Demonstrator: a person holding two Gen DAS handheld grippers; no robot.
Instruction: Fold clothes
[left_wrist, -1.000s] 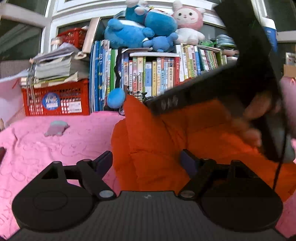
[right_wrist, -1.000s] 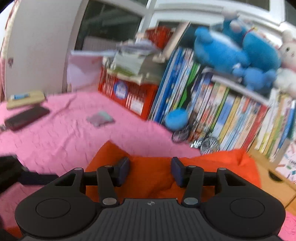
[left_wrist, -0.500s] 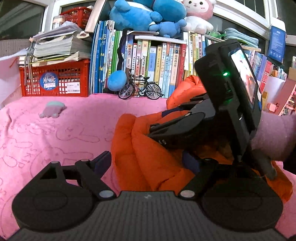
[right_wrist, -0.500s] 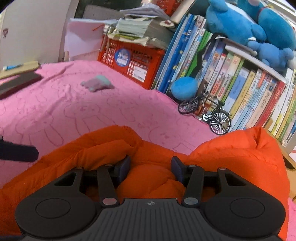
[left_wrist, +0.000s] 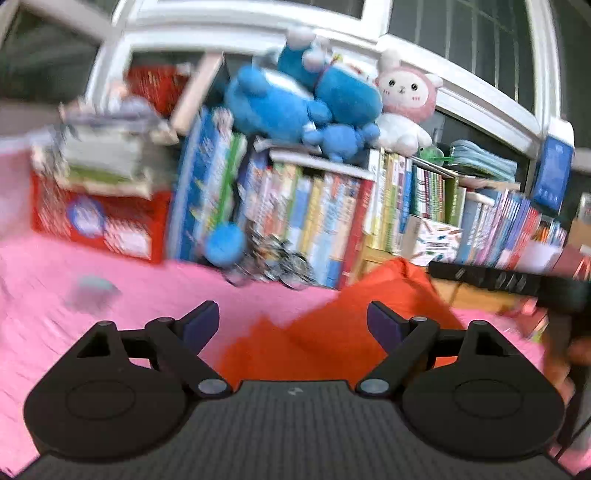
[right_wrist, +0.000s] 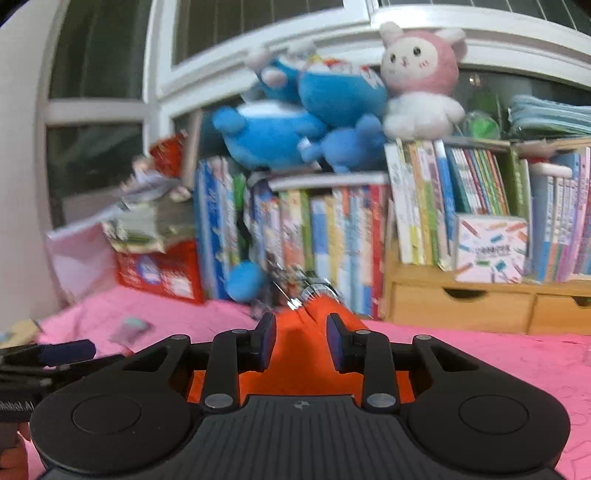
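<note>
While both views are smeared by motion blur, the main items can be made out. An orange padded garment (right_wrist: 301, 354) is seen bunched on a pink bedspread (right_wrist: 498, 354), toward its far edge, just before a row of upright books (right_wrist: 332, 240).

Right tool (right_wrist: 301, 341): the jaws have just been closing, and a raised ridge of the orange garment is seen between the blue pads (right_wrist: 267, 341). The gap is narrow and the cloth fills it from pad to pad; the fabric is gripped.

Left tool (left_wrist: 293, 323): the jaws are held wide apart, nothing between them. The garment (left_wrist: 332, 332) is seen beyond and below the right-hand finger, not touched by either pad. The right tool's black arm (left_wrist: 517, 282) is seen at the right border of this view, above the cloth.

Noted along the far edge of the bedspread: a red mesh crate (left_wrist: 99, 225) with stacked papers on top near the far left corner, a blue ball (left_wrist: 225, 242), a model bicycle (left_wrist: 273, 260) much blurred, and a wooden drawer unit (right_wrist: 461, 306) to the right. On top of the books, blue plush toys (right_wrist: 295, 110) and a pink-hooded plush rabbit (right_wrist: 421, 77) are piled. A small grey-green object (left_wrist: 90, 290) lies on the bedspread toward its left side; its kind cannot be told.
</note>
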